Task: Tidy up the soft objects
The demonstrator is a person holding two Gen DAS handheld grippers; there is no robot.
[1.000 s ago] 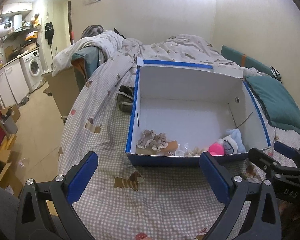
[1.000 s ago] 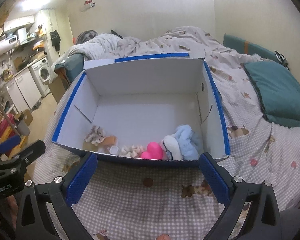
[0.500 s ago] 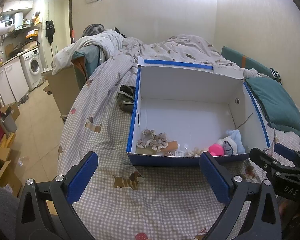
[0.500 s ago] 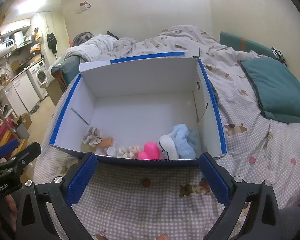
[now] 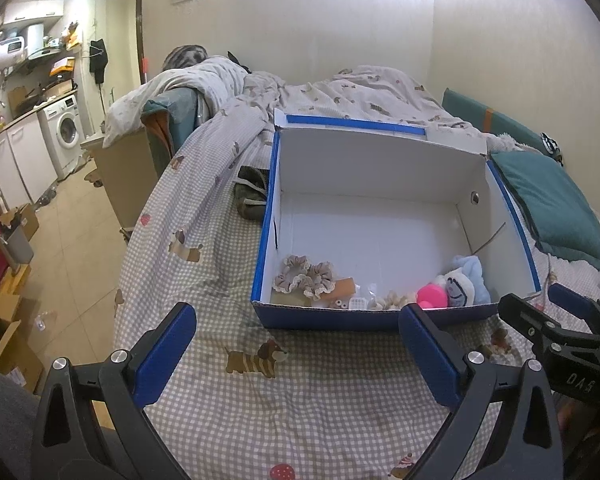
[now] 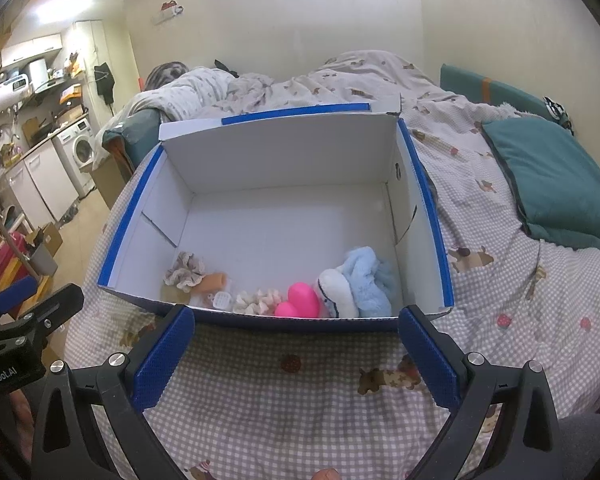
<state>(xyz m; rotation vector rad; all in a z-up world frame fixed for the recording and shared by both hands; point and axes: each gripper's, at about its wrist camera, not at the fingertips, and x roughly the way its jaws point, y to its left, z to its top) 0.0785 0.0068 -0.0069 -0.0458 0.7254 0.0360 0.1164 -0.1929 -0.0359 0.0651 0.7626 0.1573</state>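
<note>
A white box [image 6: 278, 222] with blue edges stands on the checked bed [image 6: 300, 404]; its long axis runs left to right across the bed, open side up, a long wall turned to the person. The soft things lie inside in a row along this near wall: frilly scrunchies [image 5: 303, 278] at the left, a pink toy [image 6: 300, 300] near the middle, a light blue plush [image 6: 362, 282] at the right; some small pieces between them I cannot name. The far part of the floor is bare.

The left gripper [image 5: 296, 354] and the right gripper [image 6: 296, 354] both hover over the bed just in front of the box; each has its jaws wide apart and holds nothing.

What could go wrong, I think: the things sit tight under the near wall, so a finger coming down could hit the card rim and push the light box away on the soft cover; the items touch each other, so a grab at one may drag its neighbour; the plush is loose and may slip from a shallow pinch. A dark cloth [image 5: 251, 196] lies outside by the left wall, easy to overlook.
</note>
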